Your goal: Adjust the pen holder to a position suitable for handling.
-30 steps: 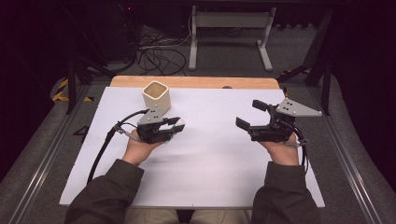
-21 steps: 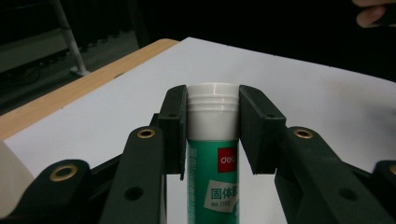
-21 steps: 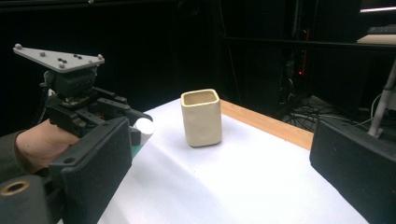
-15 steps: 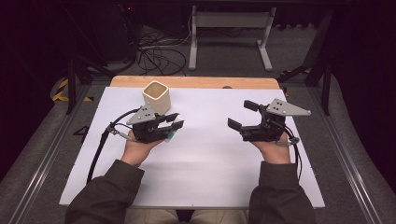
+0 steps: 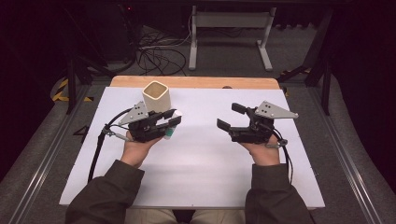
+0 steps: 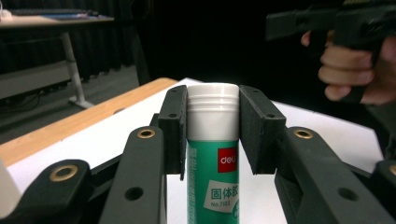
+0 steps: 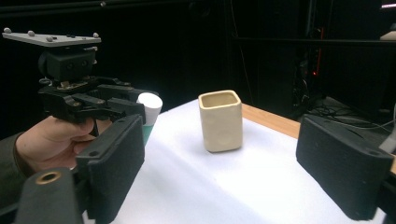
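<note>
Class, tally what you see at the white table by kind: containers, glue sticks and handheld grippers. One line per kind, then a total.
Cream square cup: 1
Green glue stick: 1
Grippers, left gripper and right gripper: 2
Total: 4

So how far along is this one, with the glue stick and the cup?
Done: the left tongs are clamped on the glue stick, holding it above the white sheet.
In hand: the stick hangs beside the cream cup, not over its mouth.
Left: if the cup is the goal, the stick still has to go in. The right tongs are open, holding nothing.
</note>
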Tool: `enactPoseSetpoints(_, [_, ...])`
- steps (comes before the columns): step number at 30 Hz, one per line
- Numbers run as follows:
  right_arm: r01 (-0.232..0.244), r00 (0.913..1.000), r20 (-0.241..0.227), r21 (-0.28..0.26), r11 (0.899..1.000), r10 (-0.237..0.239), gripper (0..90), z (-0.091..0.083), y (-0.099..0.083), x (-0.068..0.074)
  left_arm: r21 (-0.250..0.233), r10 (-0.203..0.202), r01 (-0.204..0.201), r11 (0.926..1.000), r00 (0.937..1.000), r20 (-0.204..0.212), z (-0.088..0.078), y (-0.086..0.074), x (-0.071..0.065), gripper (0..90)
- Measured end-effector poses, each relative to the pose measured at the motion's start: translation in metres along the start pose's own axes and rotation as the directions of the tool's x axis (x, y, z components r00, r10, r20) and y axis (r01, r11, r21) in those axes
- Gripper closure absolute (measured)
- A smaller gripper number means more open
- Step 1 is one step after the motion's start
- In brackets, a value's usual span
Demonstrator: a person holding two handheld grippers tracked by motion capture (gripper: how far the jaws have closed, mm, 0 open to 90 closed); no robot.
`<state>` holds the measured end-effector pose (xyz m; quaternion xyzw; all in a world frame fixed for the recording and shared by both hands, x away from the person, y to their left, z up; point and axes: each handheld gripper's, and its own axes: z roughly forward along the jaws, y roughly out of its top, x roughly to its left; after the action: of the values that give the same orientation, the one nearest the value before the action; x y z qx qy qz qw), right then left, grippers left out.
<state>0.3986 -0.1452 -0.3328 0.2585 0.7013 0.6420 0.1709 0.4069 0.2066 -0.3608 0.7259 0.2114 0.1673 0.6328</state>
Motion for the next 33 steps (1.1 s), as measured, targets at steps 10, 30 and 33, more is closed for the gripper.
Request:
enactPoseSetpoints(10, [-0.025,0.9994,-0.023,-0.015,1.000,0.025,26.1,0.008,-0.005,0.006,-0.050,-0.017,0.018,0.9986,0.9995,0.025,0.000,0.003,-0.006,65.2])
enactPoseSetpoints(30, [-0.096,0.9691,-0.226,0.024,0.995,0.099,36.7,0.054,-0.024,0.036,-0.122,-0.026,0.037,0.9919,0.9953,0.093,0.002,0.009,-0.026,65.2])
enactPoseSetpoints(33, [-0.113,0.9614,-0.249,0.029,0.993,0.117,37.6,0.060,-0.027,0.040,-0.120,-0.020,0.032,0.9923,0.9949,0.099,0.004,0.009,-0.028,65.2])
